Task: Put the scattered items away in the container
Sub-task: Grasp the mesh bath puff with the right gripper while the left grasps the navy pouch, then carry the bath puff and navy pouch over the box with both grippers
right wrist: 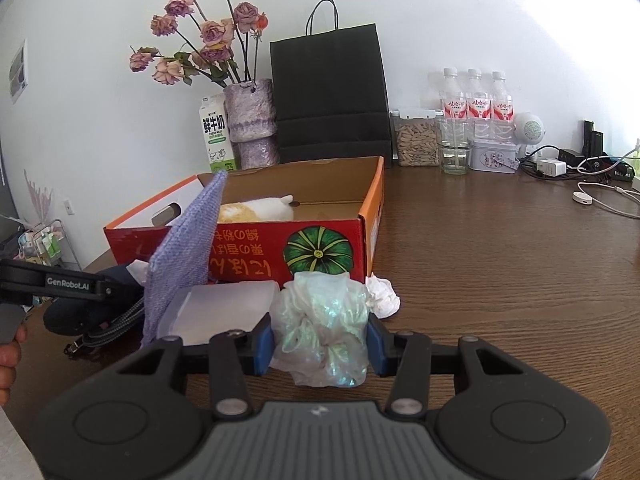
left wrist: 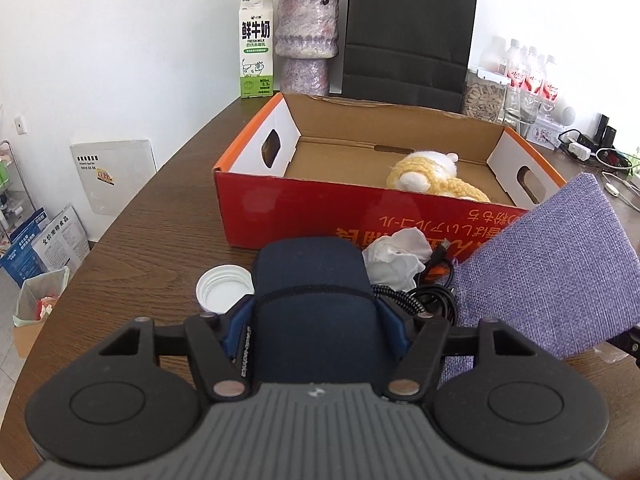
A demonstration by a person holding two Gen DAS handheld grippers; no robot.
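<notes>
A red cardboard box (left wrist: 296, 212) stands open on the brown table; it also shows in the right wrist view (right wrist: 248, 248). A yellow-and-white plush toy (left wrist: 432, 176) lies inside. My left gripper (left wrist: 316, 332) is shut on a dark navy pouch (left wrist: 312, 300). My right gripper (right wrist: 320, 344) is shut on a crumpled iridescent plastic bag (right wrist: 324, 324), just in front of the box. A purple cloth (left wrist: 560, 264) leans on the box. A crumpled tissue (left wrist: 400, 256), black cables (left wrist: 428, 296) and a white lid (left wrist: 224, 288) lie before the box.
A milk carton (left wrist: 256, 48), vase (left wrist: 308, 36) and black paper bag (left wrist: 408, 36) stand behind the box. Bottles (right wrist: 476, 100), a jar (right wrist: 416, 140), a glass (right wrist: 454, 156) and chargers (right wrist: 560, 164) sit at back right. A translucent plastic box (right wrist: 216, 308) and another tissue (right wrist: 382, 296) lie near the box front.
</notes>
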